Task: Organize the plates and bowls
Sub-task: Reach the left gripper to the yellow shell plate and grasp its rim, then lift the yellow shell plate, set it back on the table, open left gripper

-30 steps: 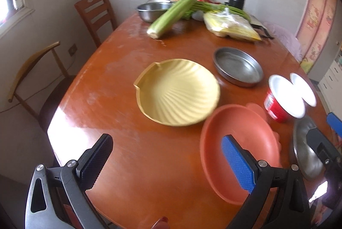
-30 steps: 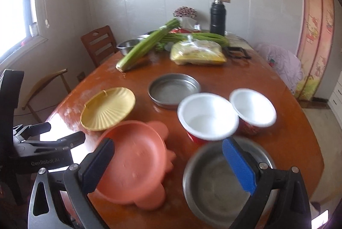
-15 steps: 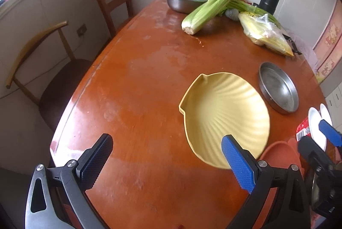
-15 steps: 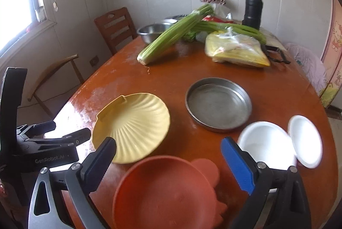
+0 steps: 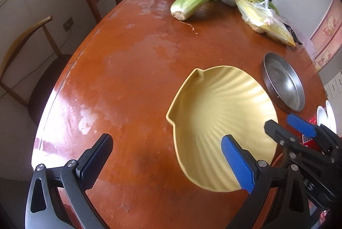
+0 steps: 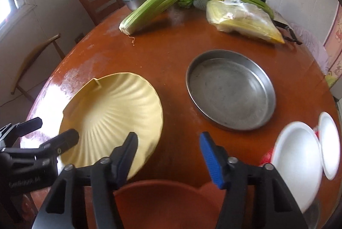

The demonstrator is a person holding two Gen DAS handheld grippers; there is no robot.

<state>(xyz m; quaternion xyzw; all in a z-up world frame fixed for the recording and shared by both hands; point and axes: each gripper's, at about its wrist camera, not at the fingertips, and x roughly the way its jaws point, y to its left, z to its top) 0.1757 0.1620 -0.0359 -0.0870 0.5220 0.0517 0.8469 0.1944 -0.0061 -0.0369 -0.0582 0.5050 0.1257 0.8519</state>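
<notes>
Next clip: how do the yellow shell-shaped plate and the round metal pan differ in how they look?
The yellow plate is matte and ribbed like a scallop shell; the metal pan is smooth, grey and dull-shiny. The yellow plate has an uneven fan outline with a notched corner; the metal pan is a plain circle with a short upright wall. The yellow plate lies partly under the tips of both tongs; the metal pan sits clear of them. Both are empty and rest flat on the wooden table.

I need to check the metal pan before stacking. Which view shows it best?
The right wrist view: the metal pan sits near the middle, whole rim and empty floor visible. The left wrist view shows it only squeezed and distorted at the right edge.
</notes>
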